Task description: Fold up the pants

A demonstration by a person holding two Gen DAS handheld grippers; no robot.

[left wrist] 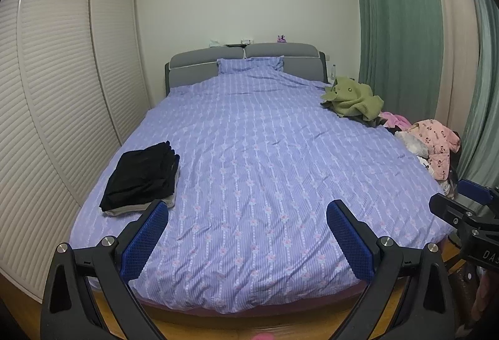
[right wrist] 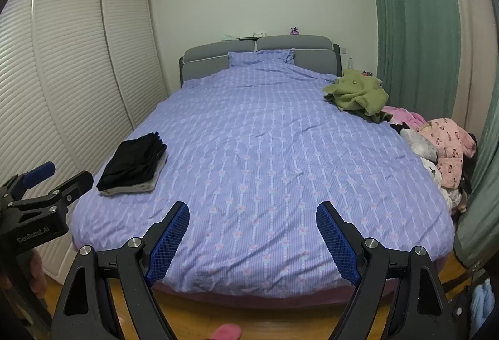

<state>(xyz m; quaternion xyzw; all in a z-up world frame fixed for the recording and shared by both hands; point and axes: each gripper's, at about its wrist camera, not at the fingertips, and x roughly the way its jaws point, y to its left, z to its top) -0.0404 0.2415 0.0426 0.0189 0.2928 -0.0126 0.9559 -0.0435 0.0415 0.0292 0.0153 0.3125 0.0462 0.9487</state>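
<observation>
A stack of folded dark pants [left wrist: 142, 176] [right wrist: 132, 167] lies on the near left part of the bed, with a grey piece at the bottom. A heap of unfolded clothes [left wrist: 430, 146] [right wrist: 443, 150], pink and white on top, sits along the bed's right edge. My left gripper [left wrist: 248, 217] hangs open over the foot of the bed, nothing between its blue pads. My right gripper [right wrist: 252, 218] is open too, held over the same end and empty. Each gripper shows at the side of the other's view.
The bed [left wrist: 265, 153] [right wrist: 265, 153] has a lilac flowered cover and a grey headboard. A green garment [left wrist: 352, 97] [right wrist: 358, 92] lies crumpled at the far right. Slatted wardrobe doors [left wrist: 62, 90] line the left. Green curtains [right wrist: 418, 28] hang on the right. A pink slipper [right wrist: 226, 332] lies on the wooden floor.
</observation>
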